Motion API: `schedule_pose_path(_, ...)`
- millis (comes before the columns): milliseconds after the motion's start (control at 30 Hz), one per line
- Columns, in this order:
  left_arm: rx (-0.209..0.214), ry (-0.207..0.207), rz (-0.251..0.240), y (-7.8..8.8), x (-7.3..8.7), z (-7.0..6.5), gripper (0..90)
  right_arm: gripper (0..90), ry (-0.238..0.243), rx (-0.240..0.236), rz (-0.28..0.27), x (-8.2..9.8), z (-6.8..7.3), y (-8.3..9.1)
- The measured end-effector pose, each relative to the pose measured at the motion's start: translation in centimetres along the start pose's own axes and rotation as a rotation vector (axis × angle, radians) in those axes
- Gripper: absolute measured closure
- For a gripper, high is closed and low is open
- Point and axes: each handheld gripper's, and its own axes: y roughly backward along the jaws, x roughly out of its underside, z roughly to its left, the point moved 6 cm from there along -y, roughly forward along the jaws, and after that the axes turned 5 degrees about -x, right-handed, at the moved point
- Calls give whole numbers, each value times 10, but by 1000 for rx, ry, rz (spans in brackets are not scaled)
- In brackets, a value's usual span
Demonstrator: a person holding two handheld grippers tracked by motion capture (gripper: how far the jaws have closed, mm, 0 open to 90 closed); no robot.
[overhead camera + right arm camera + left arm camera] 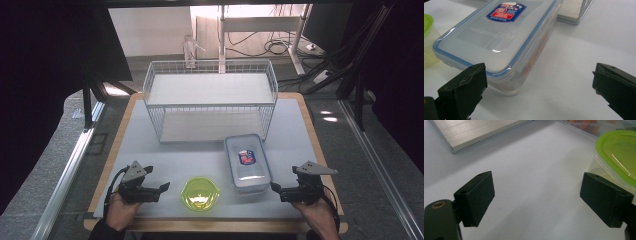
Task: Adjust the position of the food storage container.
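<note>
- My left tongs [165,187] and right tongs [274,188] are matte black, each topped with a grey three-cornered plate.
- The small round container [200,194] is clear plastic with a bright yellow-green lid.
- The long container [247,162] is clear, its lid edged in blue, with a blue, red and white label.
- The wire basket [210,100] is white.
- The tabletop [295,145] is pale grey-white, framed in light wood.
</note>
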Motion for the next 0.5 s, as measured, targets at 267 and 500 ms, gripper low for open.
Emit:
schedule_pose_path(267,9,12,-1,1,-2,-2,96,0,-18,-18,-15,-2,1,1)
schedule_pose_path(500,16,4,20,1,-6,-9,74,0,-20,-18,-18,-2,2,1)
